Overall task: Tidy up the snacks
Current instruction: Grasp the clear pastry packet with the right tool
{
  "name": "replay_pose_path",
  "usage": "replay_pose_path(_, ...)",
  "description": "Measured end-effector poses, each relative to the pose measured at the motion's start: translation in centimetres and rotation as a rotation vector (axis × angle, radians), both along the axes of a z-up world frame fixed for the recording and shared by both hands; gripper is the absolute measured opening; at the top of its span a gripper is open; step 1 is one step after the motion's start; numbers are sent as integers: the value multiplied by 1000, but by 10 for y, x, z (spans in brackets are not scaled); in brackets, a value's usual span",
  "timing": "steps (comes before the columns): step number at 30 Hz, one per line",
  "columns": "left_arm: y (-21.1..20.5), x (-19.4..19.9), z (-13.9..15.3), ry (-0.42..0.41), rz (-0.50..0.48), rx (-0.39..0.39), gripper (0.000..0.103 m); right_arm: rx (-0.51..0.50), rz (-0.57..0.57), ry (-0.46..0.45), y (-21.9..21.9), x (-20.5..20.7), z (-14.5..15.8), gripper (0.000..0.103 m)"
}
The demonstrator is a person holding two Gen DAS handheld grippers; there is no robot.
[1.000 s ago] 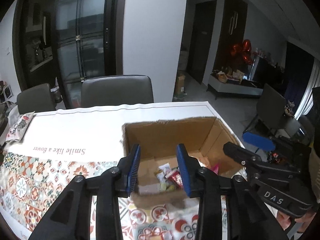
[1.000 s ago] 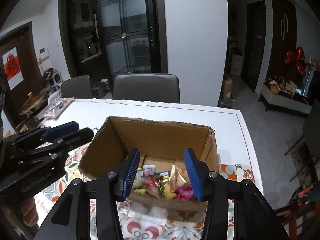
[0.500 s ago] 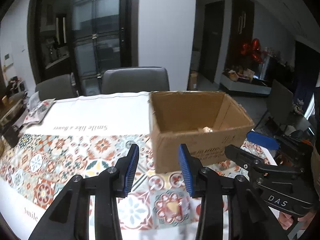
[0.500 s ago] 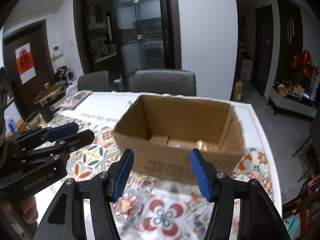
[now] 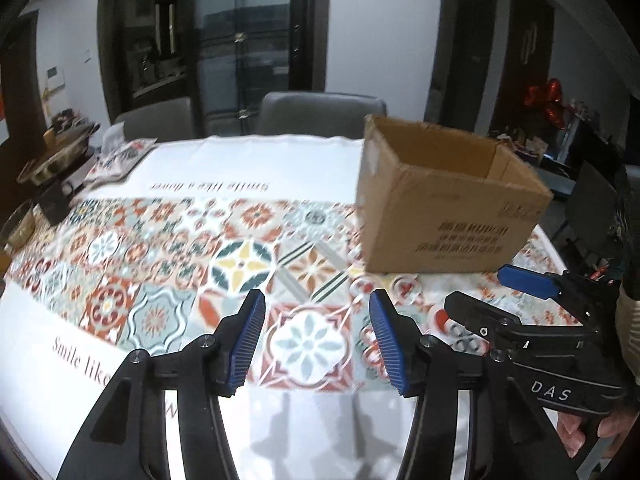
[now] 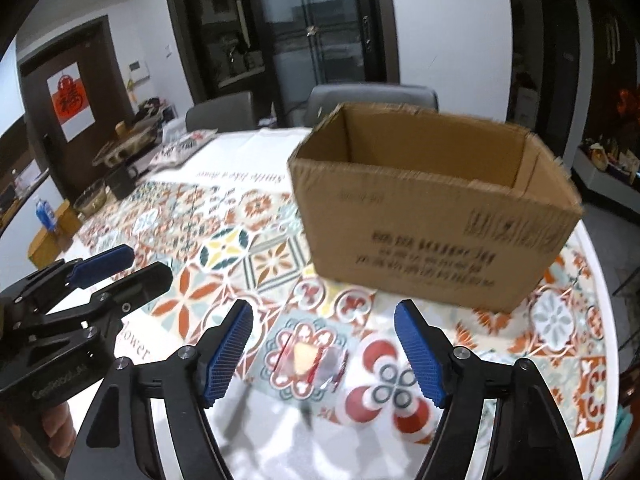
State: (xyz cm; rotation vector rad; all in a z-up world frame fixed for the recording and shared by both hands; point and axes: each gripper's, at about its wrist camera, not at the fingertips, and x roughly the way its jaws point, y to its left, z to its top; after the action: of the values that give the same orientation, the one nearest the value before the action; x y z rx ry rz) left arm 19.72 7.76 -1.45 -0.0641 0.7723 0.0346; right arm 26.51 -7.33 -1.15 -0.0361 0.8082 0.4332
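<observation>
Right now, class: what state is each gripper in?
Left gripper: open, holding nothing, jaws just opening.
Right gripper: open, empty, jaws just opening.

1. The cardboard box (image 6: 432, 216) is brown, open at the top, with dark print on its near side wall that is too blurred to read. It stands upright on the patterned tablecloth (image 6: 260, 248), toward the table's right edge.

2. A small snack in a clear wrapper (image 6: 306, 360), with a pale yellowish piece inside and red edging, lies flat on the tablecloth near the table's front edge, in front of the box and apart from it.
</observation>
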Motion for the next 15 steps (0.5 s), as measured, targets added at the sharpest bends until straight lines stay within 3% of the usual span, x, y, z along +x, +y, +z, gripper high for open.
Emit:
replay_pose_path(10,23,-6,-37,74,76,14,54,-85,57,92,36,5,-46,79)
replay_pose_path(15,24,-3,-51,89,97,72,54,-134,54,155,48,16,-71,79)
